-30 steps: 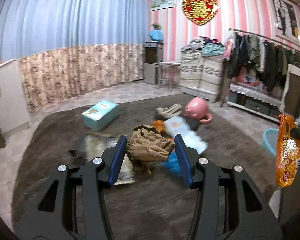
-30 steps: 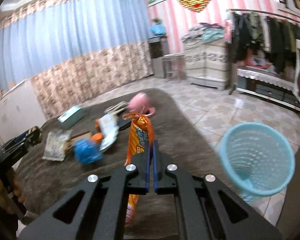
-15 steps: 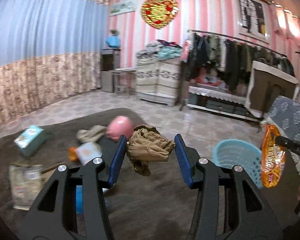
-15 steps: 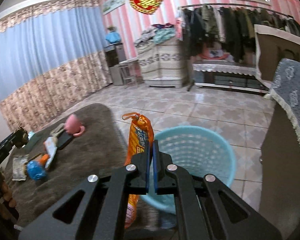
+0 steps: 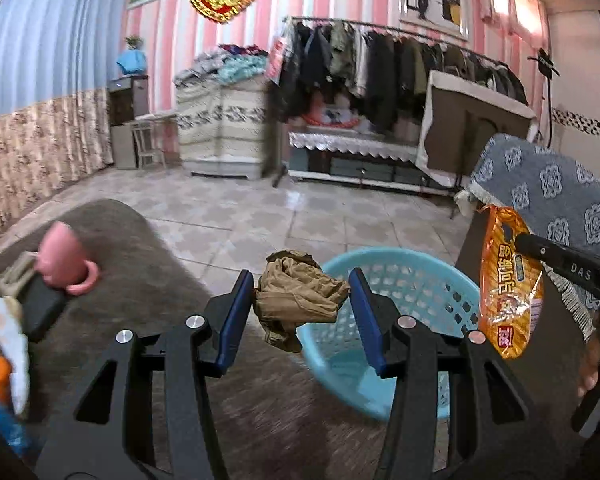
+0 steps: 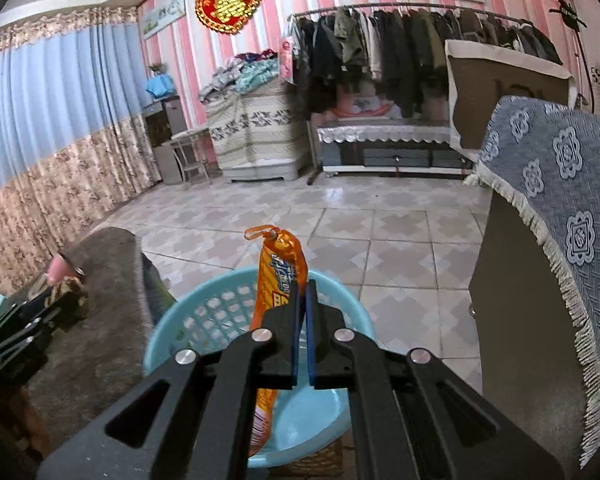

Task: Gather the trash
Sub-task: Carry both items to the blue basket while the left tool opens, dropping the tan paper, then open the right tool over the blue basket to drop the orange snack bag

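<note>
My left gripper (image 5: 302,296) is shut on a crumpled brown paper wad (image 5: 298,294), held in the air beside the near left rim of a light blue plastic basket (image 5: 416,280). My right gripper (image 6: 303,300) is shut on an orange snack wrapper (image 6: 280,276), which hangs directly over the blue basket (image 6: 220,316). In the left wrist view the same orange wrapper (image 5: 508,284) dangles from the right gripper's black fingers (image 5: 556,258) above the basket's right side. The basket's bottom looks bare where it shows.
A brown rug (image 5: 140,264) at left carries a pink cup (image 5: 66,262), a dark flat object (image 5: 40,312) and white and orange litter (image 5: 4,340). A cabinet under a blue patterned cloth (image 6: 560,200) stands close on the right. Tiled floor (image 6: 380,232) stretches toward a clothes rack (image 6: 400,60).
Both grippers swung right from the rug's litter to the blue basket, still holding the paper wad and the wrapper. The basket is now close under them.
</note>
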Action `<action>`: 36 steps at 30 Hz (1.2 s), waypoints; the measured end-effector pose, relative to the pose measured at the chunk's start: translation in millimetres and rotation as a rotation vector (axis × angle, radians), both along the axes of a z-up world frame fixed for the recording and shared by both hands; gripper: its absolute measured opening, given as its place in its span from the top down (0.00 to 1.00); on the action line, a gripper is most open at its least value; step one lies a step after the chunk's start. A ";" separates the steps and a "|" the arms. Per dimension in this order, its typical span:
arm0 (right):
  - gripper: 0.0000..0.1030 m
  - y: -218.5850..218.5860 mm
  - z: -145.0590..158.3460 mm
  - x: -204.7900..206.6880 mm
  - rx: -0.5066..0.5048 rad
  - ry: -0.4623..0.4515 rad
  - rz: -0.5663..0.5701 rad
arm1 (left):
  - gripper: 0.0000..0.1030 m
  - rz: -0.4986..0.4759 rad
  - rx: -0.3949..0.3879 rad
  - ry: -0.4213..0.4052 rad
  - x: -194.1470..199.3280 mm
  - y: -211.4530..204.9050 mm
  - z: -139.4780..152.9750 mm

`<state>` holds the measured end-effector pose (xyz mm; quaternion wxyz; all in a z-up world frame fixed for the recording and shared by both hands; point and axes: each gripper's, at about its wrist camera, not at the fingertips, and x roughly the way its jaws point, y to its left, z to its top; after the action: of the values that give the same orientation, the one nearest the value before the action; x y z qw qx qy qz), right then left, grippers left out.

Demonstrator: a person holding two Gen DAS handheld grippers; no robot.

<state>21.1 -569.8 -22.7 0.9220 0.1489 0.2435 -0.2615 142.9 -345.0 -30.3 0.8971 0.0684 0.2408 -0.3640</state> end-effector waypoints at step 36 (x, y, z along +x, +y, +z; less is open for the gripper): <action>0.36 15.7 -35.7 45.5 0.012 0.098 -0.031 | 0.05 0.325 0.023 -0.037 37.6 105.0 27.7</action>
<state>66.6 -554.1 -58.5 0.9039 0.1452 0.2878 -0.2812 180.5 -240.0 -2.6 0.9476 0.0455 0.2364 -0.2101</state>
